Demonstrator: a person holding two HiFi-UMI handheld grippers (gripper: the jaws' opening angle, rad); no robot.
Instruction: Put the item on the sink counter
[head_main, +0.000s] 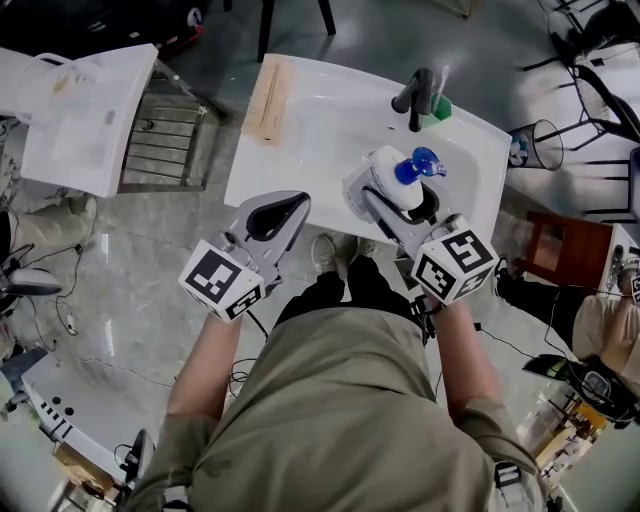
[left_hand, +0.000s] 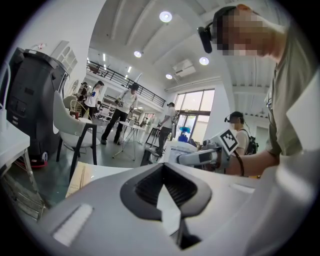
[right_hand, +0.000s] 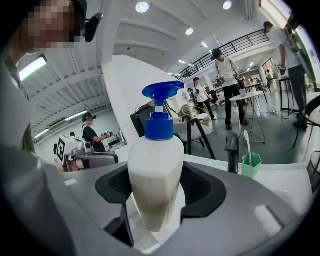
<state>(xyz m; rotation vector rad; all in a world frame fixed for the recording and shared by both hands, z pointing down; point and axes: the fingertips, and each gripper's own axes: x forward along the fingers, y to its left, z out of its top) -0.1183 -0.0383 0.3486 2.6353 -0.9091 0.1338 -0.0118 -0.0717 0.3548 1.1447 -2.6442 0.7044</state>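
Observation:
A white pump bottle (head_main: 388, 178) with a blue pump head (head_main: 416, 165) is held upright over the white sink counter (head_main: 320, 120), near the basin's front. My right gripper (head_main: 402, 200) is shut on its body, and in the right gripper view the bottle (right_hand: 155, 170) stands between the black pads (right_hand: 200, 192). To the left, my left gripper (head_main: 290, 205) hovers over the counter's front left edge. Its jaws are shut with nothing between them, also seen in the left gripper view (left_hand: 163, 167).
A black faucet (head_main: 415, 95) and a green cup with a toothbrush (head_main: 438, 105) stand at the back of the counter. A wooden board (head_main: 270, 98) lies on its left end. Another white sink unit (head_main: 90, 115) and a metal rack (head_main: 165, 140) stand to the left.

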